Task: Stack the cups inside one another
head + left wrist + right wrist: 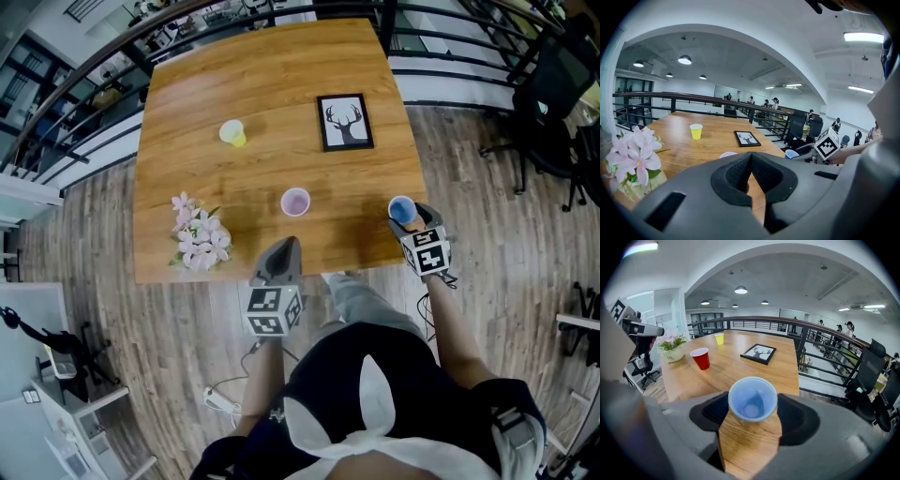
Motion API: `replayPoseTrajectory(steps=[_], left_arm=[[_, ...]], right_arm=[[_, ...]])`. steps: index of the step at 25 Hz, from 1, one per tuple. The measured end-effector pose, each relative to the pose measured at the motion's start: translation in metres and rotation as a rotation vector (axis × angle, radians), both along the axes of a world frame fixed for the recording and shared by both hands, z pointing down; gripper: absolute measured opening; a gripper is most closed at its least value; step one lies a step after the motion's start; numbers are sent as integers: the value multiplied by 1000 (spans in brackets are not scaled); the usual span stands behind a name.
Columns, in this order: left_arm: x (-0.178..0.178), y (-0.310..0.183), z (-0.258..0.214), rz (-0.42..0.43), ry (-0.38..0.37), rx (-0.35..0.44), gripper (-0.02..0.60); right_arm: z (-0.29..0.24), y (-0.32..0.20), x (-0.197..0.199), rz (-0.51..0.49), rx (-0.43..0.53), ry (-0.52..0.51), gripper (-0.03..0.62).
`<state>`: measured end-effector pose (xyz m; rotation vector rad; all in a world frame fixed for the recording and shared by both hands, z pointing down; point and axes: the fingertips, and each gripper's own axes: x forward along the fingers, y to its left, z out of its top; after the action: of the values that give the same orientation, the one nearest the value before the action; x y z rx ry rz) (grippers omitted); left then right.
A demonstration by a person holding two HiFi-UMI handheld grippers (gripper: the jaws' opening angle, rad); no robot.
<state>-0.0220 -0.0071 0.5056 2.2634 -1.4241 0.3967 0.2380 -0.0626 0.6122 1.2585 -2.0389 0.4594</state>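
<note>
Three cups stand on the wooden table (206, 84). The blue cup (401, 208) (753, 399) is upright near the front right edge, with my right gripper (409, 217) (753, 411) shut on it, a pad touching each side of its rim. A red cup (295, 202) (700, 358), pale inside, stands at the front middle. The yellow cup (232, 133) (696, 131) sits farther back on the left. My left gripper (286, 247) (751, 157) hovers at the table's front edge just short of the red cup, shut and empty.
A framed deer picture (344, 122) lies at the back right. A pot of pink flowers (199, 234) stands at the front left corner. Railings (84, 84) run behind the table, and an office chair (553, 103) is at the right.
</note>
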Motion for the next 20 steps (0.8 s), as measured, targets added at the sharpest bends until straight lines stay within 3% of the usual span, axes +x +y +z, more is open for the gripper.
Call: replayPoseTrajectory(steps=[20], left_arm=[[-15, 0, -18, -42, 8, 49, 16]], right_arm=[[-113, -14, -54, -123, 224, -77, 319]])
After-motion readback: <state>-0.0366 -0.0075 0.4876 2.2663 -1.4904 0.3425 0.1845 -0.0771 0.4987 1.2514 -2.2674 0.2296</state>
